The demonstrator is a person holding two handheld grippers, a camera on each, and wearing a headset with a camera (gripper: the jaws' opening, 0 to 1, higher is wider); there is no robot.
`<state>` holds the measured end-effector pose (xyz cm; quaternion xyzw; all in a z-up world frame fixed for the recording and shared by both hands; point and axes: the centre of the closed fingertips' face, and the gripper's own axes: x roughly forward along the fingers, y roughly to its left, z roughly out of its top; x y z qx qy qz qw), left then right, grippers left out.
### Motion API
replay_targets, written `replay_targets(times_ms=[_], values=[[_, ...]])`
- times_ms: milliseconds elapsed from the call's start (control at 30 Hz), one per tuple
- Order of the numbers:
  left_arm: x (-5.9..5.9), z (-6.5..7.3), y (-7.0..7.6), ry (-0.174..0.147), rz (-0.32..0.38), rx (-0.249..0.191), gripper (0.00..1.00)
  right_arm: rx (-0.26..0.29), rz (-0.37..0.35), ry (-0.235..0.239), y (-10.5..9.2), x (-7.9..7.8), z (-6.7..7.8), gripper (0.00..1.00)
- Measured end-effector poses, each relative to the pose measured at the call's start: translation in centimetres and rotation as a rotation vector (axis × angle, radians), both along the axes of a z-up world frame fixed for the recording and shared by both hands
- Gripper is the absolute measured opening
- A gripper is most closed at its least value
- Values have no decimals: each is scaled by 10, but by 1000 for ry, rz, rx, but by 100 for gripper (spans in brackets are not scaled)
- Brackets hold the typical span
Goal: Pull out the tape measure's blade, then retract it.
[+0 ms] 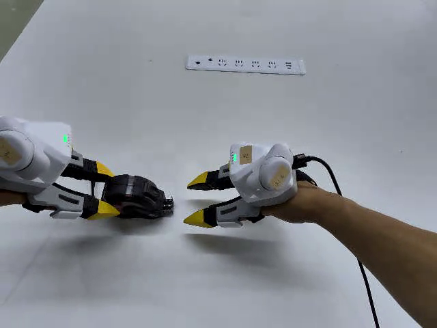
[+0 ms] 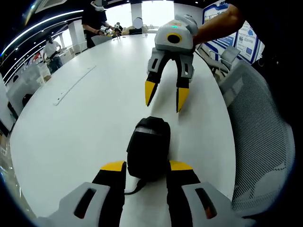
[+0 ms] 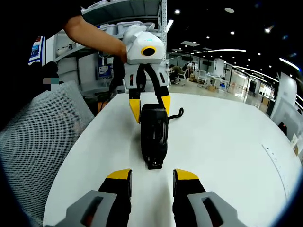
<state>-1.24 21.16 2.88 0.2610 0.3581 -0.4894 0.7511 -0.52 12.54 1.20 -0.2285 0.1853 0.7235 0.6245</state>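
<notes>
forearm (image 1: 369,229): the person's right arm comes in from the lower right of the head view, its hand wrapped around the white body of a gripper.
cable (image 1: 339,195): black, leaves the back of that gripper and runs down over the worktop beside the arm.
right hand-held gripper (image 1: 196,199): lies low over the worktop, yellow-tipped jaws apart with nothing between them, pointing at the front end of the tape measure with a small gap left.
tape measure (image 1: 135,197): black case resting on the worktop between the two grippers' tips, its small metal end tab turned toward the right hand-held gripper.
left hand-held gripper (image 1: 104,189): at the left edge, jaws clamped on the rear of the tape measure, one yellow tip on each side of the case.
worktop (image 1: 205,116): plain white, broad.
power strip (image 1: 246,65): white, flat on the worktop, well apart from the grippers at the far side.
</notes>
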Motion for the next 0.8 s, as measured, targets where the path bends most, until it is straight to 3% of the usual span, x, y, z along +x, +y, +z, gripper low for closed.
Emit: replay_targets(times_ms=[233, 800], values=[[0, -2, 0, 20, -27, 6, 25, -17, 11, 11, 10, 0, -7, 26], [0, -3, -1, 20, -38, -5, 23, -44, 24, 30, 27, 0, -21, 14]])
